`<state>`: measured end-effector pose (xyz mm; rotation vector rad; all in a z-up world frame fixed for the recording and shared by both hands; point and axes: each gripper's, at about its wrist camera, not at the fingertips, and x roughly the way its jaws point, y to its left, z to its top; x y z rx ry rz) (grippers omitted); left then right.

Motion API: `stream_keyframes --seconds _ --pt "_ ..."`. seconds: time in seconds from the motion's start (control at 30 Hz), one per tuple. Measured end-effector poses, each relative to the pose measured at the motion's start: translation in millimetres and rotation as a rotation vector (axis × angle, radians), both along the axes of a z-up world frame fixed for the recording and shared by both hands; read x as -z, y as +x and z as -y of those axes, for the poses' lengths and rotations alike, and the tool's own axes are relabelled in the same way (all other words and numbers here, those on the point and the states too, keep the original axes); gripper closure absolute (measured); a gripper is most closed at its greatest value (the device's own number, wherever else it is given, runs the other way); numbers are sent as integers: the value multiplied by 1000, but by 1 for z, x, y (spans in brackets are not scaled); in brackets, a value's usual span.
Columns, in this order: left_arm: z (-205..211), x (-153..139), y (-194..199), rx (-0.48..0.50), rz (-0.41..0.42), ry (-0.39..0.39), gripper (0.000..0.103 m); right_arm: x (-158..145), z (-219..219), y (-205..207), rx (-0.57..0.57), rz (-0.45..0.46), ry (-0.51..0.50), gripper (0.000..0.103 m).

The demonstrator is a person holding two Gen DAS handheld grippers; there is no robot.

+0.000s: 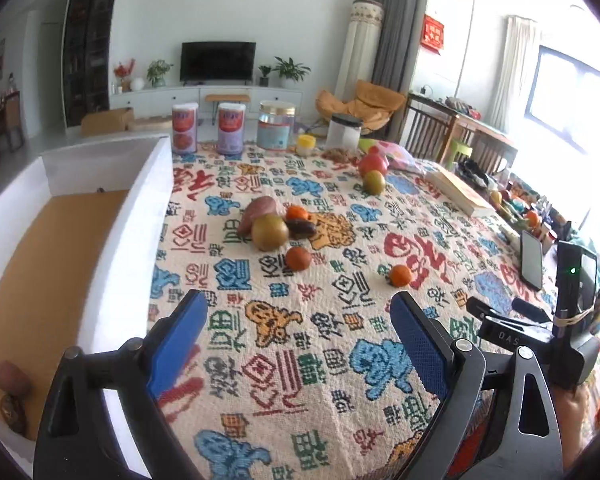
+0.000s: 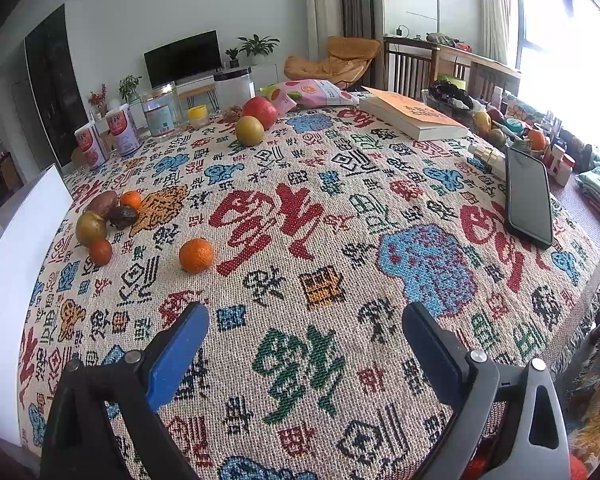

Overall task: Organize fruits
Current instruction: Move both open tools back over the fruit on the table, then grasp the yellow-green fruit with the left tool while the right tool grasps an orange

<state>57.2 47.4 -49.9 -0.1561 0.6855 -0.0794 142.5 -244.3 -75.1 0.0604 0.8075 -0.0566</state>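
Covering the table we find a woven cloth [image 2: 340,216] patterned with red, blue and green characters. Nearest us, the left gripper [image 1: 298,322] and right gripper [image 2: 306,330] both stand spread wide, blue pads empty. Beyond lies a lone orange tangerine [image 2: 196,255], then a cluster of mixed fruits [image 1: 274,226]. Two fruits [image 1: 11,392] sit inside the white-walled box [image 1: 120,240] at left.

Fruit lay scattered on the tablecloth [image 2: 380,184]: a cluster [image 1: 274,222] beside the box [image 1: 140,216] at left, one tangerine [image 2: 196,255] apart, jars [image 1: 276,124] behind, a phone [image 2: 528,196] at right.
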Motion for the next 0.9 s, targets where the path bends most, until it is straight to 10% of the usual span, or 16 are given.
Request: stream_keyframes --seconds 0.27,0.5,0.7,0.9 --pt "16 54 57 -7 -139 26 9 2 -1 1 -5 -11 -6 6" --pt "-19 58 146 -125 -239 -118 10 5 -3 5 -17 -37 -4 5" --pt "-37 73 192 -130 -356 -209 12 14 -11 35 -268 -92 283 6" --pt "-51 78 211 -144 -436 -280 28 14 -50 69 -405 -102 131 18"
